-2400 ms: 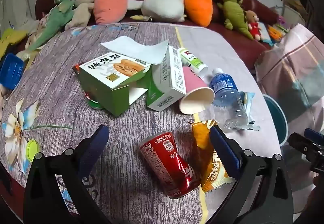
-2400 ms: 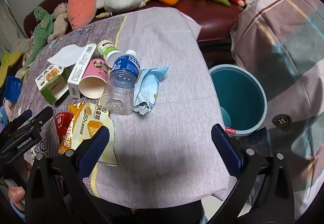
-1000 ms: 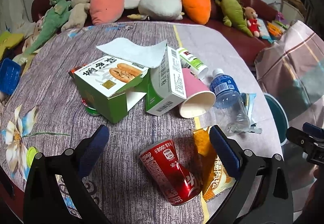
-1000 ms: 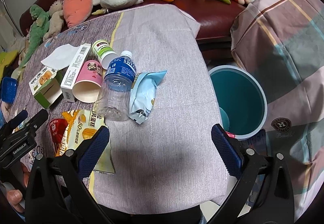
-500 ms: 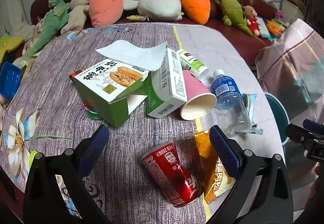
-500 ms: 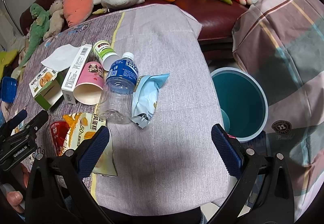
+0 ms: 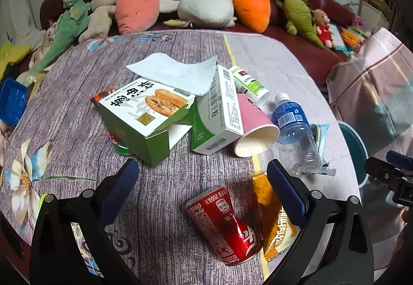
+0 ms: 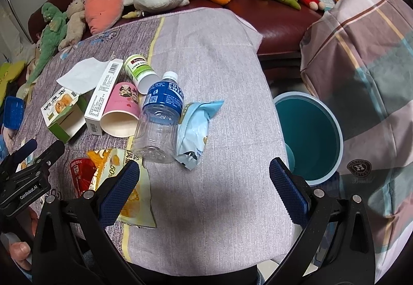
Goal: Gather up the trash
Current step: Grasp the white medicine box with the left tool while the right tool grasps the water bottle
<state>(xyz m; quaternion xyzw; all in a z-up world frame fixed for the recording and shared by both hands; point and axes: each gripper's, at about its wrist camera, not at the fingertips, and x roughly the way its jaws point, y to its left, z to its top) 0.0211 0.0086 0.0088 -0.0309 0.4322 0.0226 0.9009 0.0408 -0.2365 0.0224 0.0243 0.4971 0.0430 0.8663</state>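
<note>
Trash lies on the clothed table: a crushed red can point(image 7: 227, 223), a yellow snack bag point(image 7: 273, 215), a clear bottle with a blue label point(image 8: 160, 117), a pale blue wrapper point(image 8: 193, 127), a pink paper cup point(image 8: 121, 109), a white-green box point(image 7: 216, 114), an open green carton point(image 7: 147, 114), a small green-white bottle point(image 8: 140, 71) and a white tissue point(image 7: 178, 71). A teal bin point(image 8: 309, 135) stands on the floor right of the table. My left gripper point(image 7: 201, 179) is open above the can. My right gripper point(image 8: 204, 176) is open over bare cloth near the wrapper.
Plush toys point(image 7: 206, 3) line the dark red sofa point(image 8: 278, 19) behind the table. A plaid cloth point(image 8: 361, 73) covers something right of the bin. A blue basket point(image 7: 13, 102) sits at the far left. My left gripper also shows in the right wrist view point(image 8: 28, 176).
Both views have shifted only slightly. My left gripper has drifted a little over the can; the trash has not moved and both grippers stay open.
</note>
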